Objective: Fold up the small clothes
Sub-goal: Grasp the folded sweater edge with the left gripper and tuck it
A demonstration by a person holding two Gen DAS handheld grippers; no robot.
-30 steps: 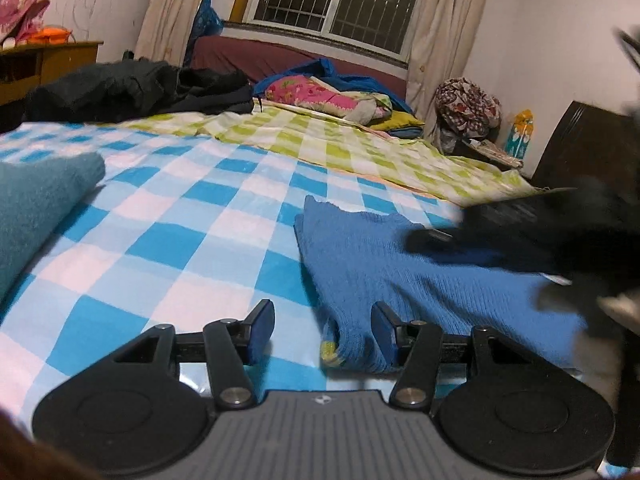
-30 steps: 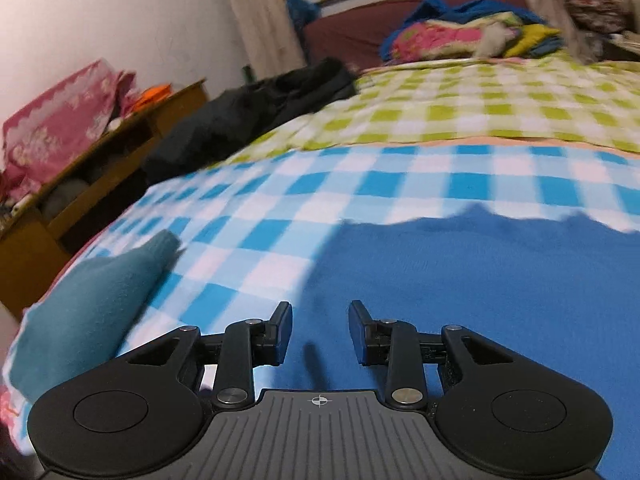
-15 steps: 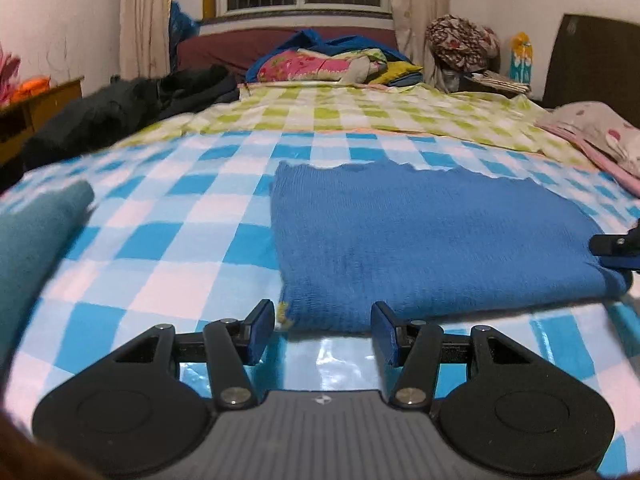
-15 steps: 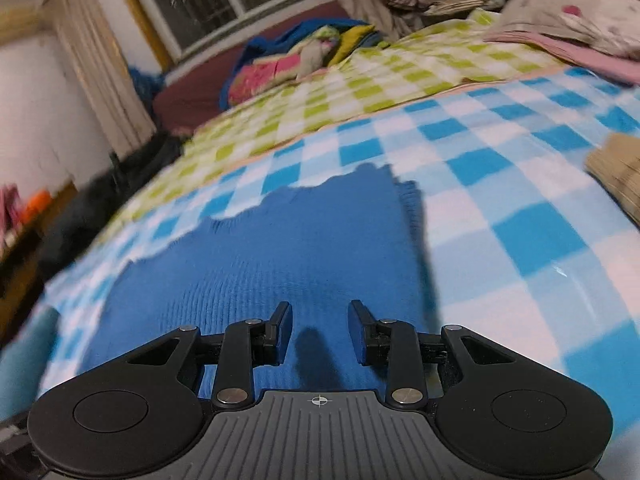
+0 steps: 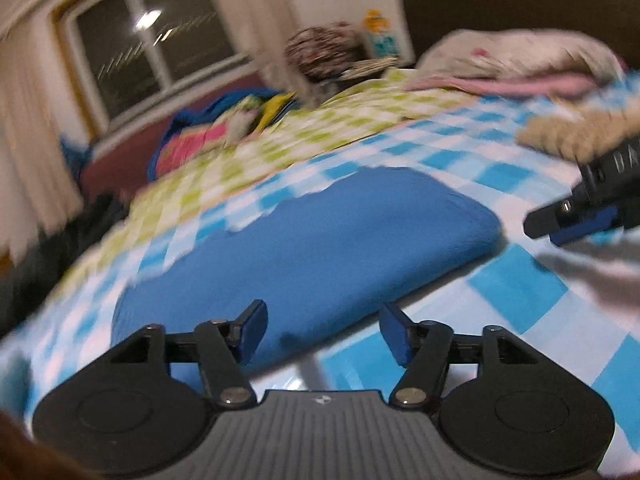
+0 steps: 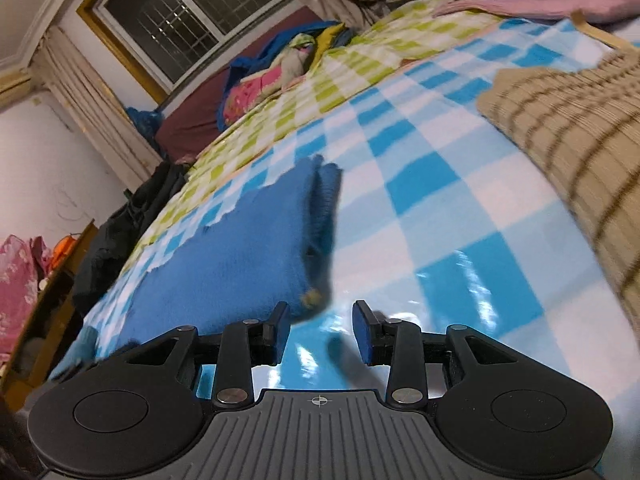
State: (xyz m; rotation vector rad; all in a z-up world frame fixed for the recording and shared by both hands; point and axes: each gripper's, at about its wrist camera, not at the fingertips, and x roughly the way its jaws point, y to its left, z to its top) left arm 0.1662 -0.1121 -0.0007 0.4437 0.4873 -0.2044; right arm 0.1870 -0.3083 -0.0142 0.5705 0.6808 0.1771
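Observation:
A folded blue knit garment (image 5: pixel 312 248) lies flat on the blue-and-white checked bed cover (image 5: pixel 516 292). My left gripper (image 5: pixel 322 334) is open and empty, just in front of the garment's near edge. My right gripper (image 6: pixel 320 330) is open and empty, at the garment's near right corner (image 6: pixel 308 298); its left finger (image 6: pixel 280 332) is beside that corner. The garment also shows in the right wrist view (image 6: pixel 240 248). The right gripper also shows at the right edge of the left wrist view (image 5: pixel 584 212), apart from the garment.
A beige striped knit garment (image 6: pixel 568 120) lies to the right on the bed. A green checked cover (image 6: pixel 360 56) and piled bedding (image 6: pixel 280 68) lie farther back. Dark clothes (image 6: pixel 132 216) and a wooden cabinet (image 6: pixel 44 312) are at the left.
Both grippers swung to the right and tilted; the views are blurred. The right gripper moved off the garment to its right corner. The garment lies as before.

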